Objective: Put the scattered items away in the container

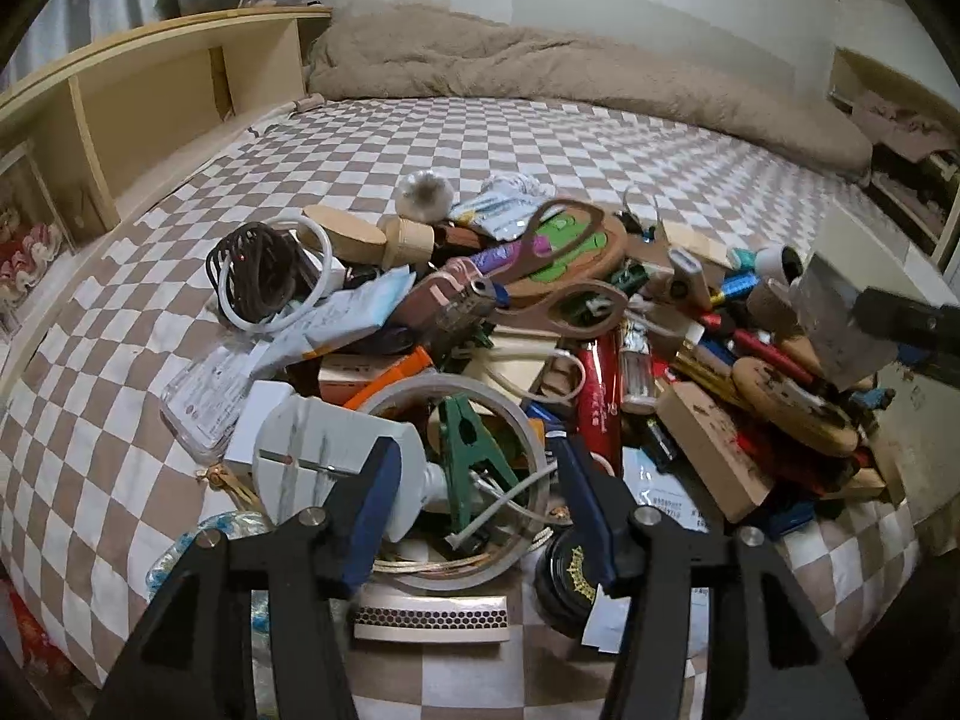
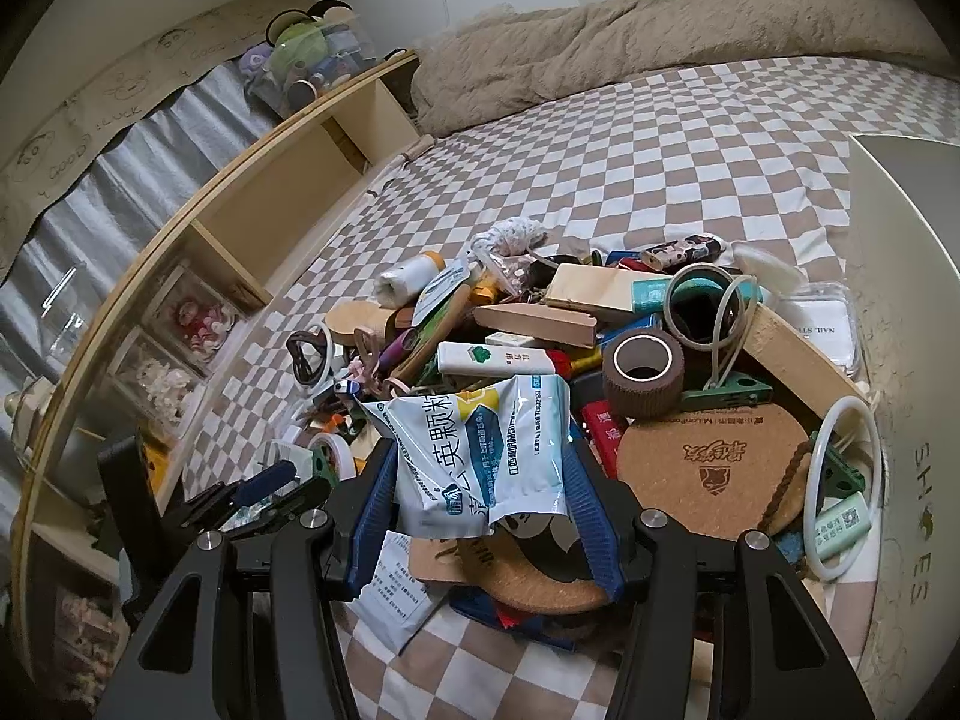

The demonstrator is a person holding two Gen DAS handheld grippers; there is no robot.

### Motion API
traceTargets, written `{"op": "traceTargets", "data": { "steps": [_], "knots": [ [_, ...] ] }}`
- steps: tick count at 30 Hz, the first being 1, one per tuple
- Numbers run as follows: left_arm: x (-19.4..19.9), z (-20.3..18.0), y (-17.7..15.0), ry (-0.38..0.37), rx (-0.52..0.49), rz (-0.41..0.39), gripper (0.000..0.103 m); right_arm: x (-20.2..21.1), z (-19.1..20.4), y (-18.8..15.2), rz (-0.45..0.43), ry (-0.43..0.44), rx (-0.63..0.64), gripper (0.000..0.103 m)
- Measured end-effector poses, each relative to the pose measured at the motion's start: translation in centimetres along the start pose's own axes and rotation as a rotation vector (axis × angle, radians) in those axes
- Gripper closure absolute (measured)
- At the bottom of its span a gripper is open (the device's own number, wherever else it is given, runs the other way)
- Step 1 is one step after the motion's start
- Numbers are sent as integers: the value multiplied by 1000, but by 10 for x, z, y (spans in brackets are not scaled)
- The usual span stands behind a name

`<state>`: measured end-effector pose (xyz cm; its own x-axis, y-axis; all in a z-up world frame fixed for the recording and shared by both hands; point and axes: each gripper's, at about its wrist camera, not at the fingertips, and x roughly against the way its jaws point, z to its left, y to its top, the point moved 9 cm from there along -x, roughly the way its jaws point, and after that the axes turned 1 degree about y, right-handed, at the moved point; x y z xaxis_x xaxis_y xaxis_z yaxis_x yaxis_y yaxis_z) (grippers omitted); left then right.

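A heap of small items lies on the checkered bed. In the left wrist view my left gripper is open over a clear tape roll with a green clamp inside it; a white bottle touches its left finger. In the right wrist view my right gripper is shut on a blue-and-white sachet, held above cork coasters. The white shoe box stands at the right; it also shows in the left wrist view. The left gripper shows at the lower left.
Scissors, a red tube, wood blocks, a black jar and a matchbox lie in the heap. A brown tape roll and white ring sit near the box. A wooden headboard shelf stands left, a beige blanket behind.
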<state>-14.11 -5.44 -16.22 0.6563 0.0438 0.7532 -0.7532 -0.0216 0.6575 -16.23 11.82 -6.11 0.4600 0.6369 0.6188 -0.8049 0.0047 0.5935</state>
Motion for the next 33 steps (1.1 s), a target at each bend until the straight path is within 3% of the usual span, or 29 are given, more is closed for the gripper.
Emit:
{"op": "traceTargets", "data": {
  "steps": [9, 15, 23, 25, 27, 33],
  "knots": [
    [-4, 12, -4, 126, -16, 6, 49, 1, -1, 0, 0, -1, -7, 47],
    [-3, 31, -3, 213, 25, 2, 46, 3, -3, 1, -1, 4, -18, 47],
    [1, 39, -4, 194, 93, 3, 47, 2, -3, 1, 5, 9, -19, 46],
    [1, 37, -3, 178, 85, -4, 52, 1, -3, 1, 6, 10, -19, 46],
    [-1, 28, -5, 133, 66, 10, 68, 1, -3, 1, 7, 10, -18, 46],
    [-7, 14, -6, 157, -16, 26, 71, 0, -3, -1, 13, 9, -16, 46]
  ]
}}
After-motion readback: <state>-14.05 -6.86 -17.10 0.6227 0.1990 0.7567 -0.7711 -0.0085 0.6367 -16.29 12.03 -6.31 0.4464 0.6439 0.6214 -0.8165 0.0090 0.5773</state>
